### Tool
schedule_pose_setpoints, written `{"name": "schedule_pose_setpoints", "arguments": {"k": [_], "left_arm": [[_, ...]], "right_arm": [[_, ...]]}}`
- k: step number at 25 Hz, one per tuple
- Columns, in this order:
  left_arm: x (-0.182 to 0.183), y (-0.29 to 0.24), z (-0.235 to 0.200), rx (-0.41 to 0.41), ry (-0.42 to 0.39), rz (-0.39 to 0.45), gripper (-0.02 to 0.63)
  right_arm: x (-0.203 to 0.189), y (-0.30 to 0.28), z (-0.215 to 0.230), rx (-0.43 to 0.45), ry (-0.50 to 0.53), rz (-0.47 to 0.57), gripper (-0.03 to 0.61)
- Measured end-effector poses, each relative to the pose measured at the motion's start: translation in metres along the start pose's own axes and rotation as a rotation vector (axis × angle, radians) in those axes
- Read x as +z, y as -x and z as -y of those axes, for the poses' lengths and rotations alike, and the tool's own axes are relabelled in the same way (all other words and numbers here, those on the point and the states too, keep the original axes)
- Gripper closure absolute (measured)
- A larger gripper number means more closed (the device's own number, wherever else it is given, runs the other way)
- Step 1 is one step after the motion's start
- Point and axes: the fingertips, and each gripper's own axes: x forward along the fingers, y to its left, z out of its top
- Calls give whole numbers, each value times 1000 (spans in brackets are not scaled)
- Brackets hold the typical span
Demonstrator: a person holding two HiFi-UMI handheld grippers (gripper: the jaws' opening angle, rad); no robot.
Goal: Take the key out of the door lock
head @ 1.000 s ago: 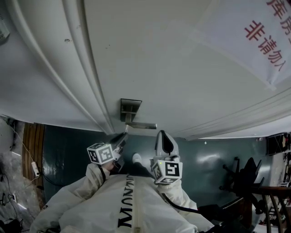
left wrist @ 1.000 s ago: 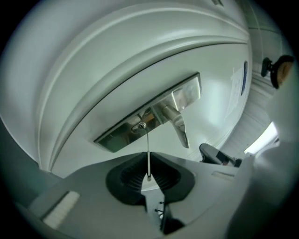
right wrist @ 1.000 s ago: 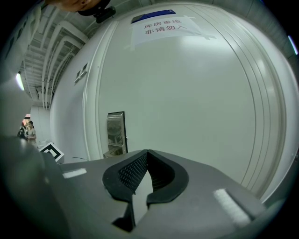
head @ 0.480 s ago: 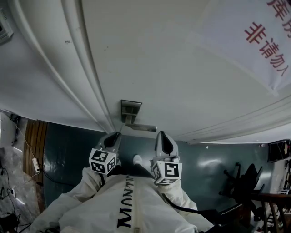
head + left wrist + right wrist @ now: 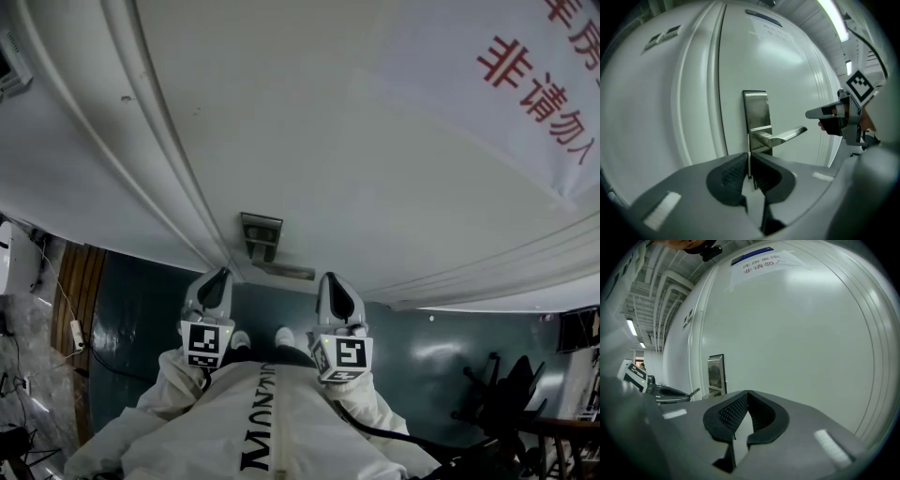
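A steel lock plate (image 5: 261, 234) with a lever handle (image 5: 286, 272) sits on the white door (image 5: 328, 141). My left gripper (image 5: 216, 277) hangs just below and left of the plate, apart from it. In the left gripper view its jaws are shut on a thin metal key (image 5: 749, 164) that stands on edge between the pads, in front of the lock plate (image 5: 757, 112) and handle (image 5: 785, 136). My right gripper (image 5: 335, 281) hovers beside the left one, below the handle's tip; its pads (image 5: 740, 411) meet with nothing between them. The keyhole itself is hidden.
A white paper notice with red characters (image 5: 534, 84) is stuck on the door's upper right. The door frame moulding (image 5: 159, 159) runs left of the lock. Dark teal floor (image 5: 141, 309) lies below, with a black chair (image 5: 506, 394) at right and a cable (image 5: 73, 328) at left.
My left gripper has drawn back from the lock plate towards my body and turned upright, level with the right gripper. The right gripper has barely moved.
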Motion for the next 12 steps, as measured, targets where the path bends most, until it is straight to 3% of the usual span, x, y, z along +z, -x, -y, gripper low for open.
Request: {"name": "schedule_pose_setpoints", "arguments": {"k": [5,12], "left_arm": [[11,5,3,58,1,20,592],[15,15,3,112,-28,-17,592]], "right_arm": [[-1,-6,5,71,-18,2,577],[-4,-8,9,132,-64,16,577]]}}
